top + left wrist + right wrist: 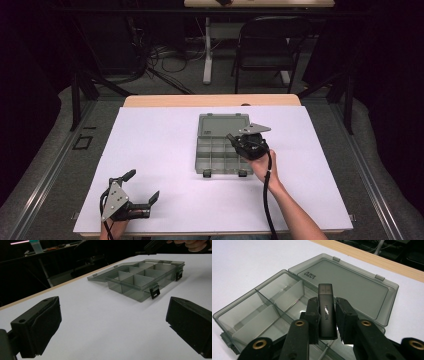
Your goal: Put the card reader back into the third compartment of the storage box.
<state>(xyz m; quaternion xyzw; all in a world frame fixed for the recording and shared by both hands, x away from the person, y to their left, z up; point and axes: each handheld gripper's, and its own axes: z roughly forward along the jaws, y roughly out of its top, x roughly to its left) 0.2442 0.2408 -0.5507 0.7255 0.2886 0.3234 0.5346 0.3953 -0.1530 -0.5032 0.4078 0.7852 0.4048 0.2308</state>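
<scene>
An open grey see-through compartment box (220, 156) lies on the white table cover, its lid (223, 125) folded flat toward the far side. My right gripper (233, 139) hovers over the box's right side, shut on a black USB stick (325, 305). In the right gripper view the stick stands up between the pads (313, 312) above the empty compartments (262, 312). My left gripper (144, 185) rests near the front left of the table, open, with nothing between its fingers (37, 327). The left gripper view looks across the table at the box (140, 280).
The white cover (150, 150) spreads over a wooden table whose far edge (210, 100) shows behind the box. Beyond the table stand a black folding chair (265, 45), a white table leg (207, 50) and loose cables on the floor (165, 60).
</scene>
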